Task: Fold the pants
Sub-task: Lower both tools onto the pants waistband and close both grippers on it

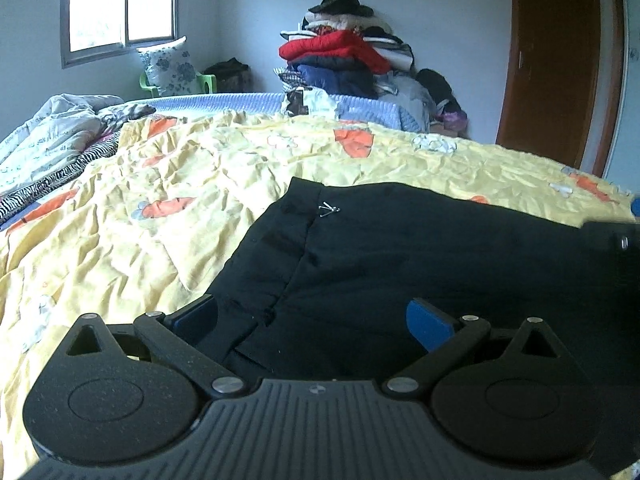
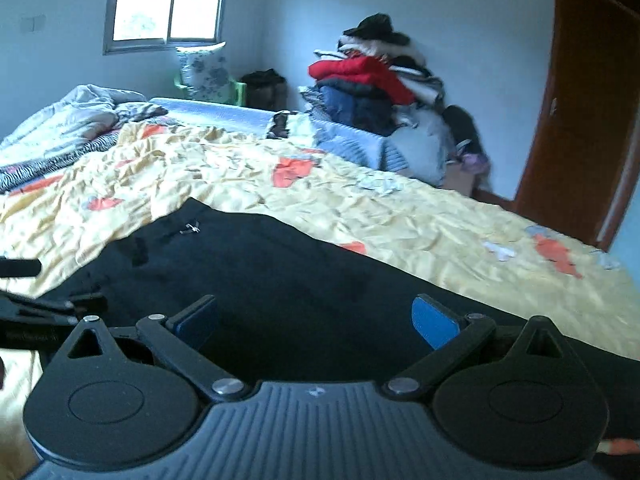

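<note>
Black pants lie spread flat on a yellow carrot-print bedspread, with a small metal clasp near the waistband end. My left gripper hovers low over the near part of the pants, blue pads wide apart and nothing between them. In the right wrist view the same pants stretch from the left to the lower right. My right gripper is open just above the fabric. The left gripper's black body shows at that view's left edge.
A crumpled white duvet and a zebra-striped cloth lie on the bed's far left. A tall pile of clothes stands against the back wall. A brown door is at the right, and a window with a pillow on a green chair is at the back left.
</note>
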{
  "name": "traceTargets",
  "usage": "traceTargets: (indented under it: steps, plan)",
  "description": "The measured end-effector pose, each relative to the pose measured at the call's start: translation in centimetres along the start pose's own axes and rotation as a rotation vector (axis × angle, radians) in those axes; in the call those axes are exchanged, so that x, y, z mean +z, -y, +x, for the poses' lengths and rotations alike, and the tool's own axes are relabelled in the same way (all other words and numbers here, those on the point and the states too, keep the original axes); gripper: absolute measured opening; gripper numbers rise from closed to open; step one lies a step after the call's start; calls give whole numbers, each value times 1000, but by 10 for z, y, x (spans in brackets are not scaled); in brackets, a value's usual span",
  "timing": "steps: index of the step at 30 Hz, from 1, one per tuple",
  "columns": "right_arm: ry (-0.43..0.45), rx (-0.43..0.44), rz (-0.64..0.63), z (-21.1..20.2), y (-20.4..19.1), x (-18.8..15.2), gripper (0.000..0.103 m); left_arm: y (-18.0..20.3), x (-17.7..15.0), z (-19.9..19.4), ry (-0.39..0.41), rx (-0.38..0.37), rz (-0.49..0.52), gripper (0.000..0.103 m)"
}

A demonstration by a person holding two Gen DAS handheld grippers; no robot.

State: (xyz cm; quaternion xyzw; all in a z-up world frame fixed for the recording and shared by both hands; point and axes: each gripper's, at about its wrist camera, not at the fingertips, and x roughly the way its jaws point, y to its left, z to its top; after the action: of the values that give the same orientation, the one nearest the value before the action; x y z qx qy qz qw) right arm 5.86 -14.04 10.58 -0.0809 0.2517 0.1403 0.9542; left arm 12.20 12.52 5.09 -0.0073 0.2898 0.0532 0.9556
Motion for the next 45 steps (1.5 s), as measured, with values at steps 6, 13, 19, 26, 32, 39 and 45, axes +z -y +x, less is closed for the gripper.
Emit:
traceTargets:
  steps: [6,13,19,26,32,39,45]
  plan:
    - [92,83,-127,34,0,23,103,-4,-2,18,-28,-28,-20,102]
    - [-64,237,-124,124,22,52,103,-10,2,32,-75,-100,-64,100]
    - [-125,305,-177,196,22,62,102,-17,0,36,-84,-67,-136,101]
    - [-242,323,-183,255,16,66,93,-33,13,40,-93,-37,-235,101]
    - [-262,441,-142,266,20,64,14,-28,23,46,-80,-25,-178,101]
    - [-66,368,-469,182,-22,48,9,-41,54,59,-54,-85,-325,101]
    - [42,328,-748,118,-61,10,9,-59,86,87,-25,-132,-573,101]
